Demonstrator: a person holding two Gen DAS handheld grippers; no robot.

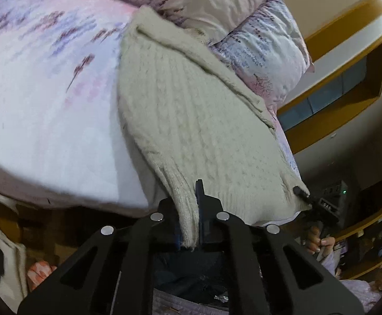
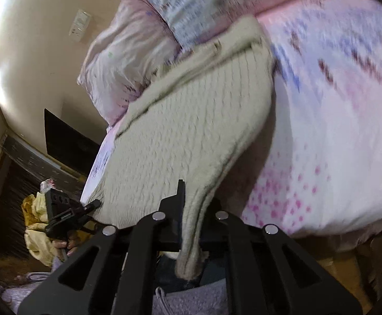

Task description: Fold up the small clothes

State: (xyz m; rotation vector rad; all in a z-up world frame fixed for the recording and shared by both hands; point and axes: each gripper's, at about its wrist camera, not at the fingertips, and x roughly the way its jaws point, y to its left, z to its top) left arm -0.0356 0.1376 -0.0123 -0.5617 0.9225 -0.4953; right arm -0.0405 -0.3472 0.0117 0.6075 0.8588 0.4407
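A cream cable-knit sweater (image 1: 191, 120) lies spread on the bed, its hem hanging toward the bed's near edge. My left gripper (image 1: 191, 199) is shut on one ribbed hem corner, which runs down between its fingers. My right gripper (image 2: 193, 199) is shut on the other hem corner of the sweater (image 2: 185, 136). Each gripper shows in the other's view: the right gripper (image 1: 302, 193) at the sweater's right corner, the left gripper (image 2: 91, 206) at its left corner. The sweater's far part lies against the pillows, with a folded layer on top.
The bed has a pink and lilac flowered sheet (image 1: 46, 92) and two pillows (image 1: 264, 52) at its head. A wooden shelf unit (image 1: 348, 84) stands on the wall. A yellow cloth pile (image 2: 37, 225) and a dark screen (image 2: 67, 141) lie beside the bed.
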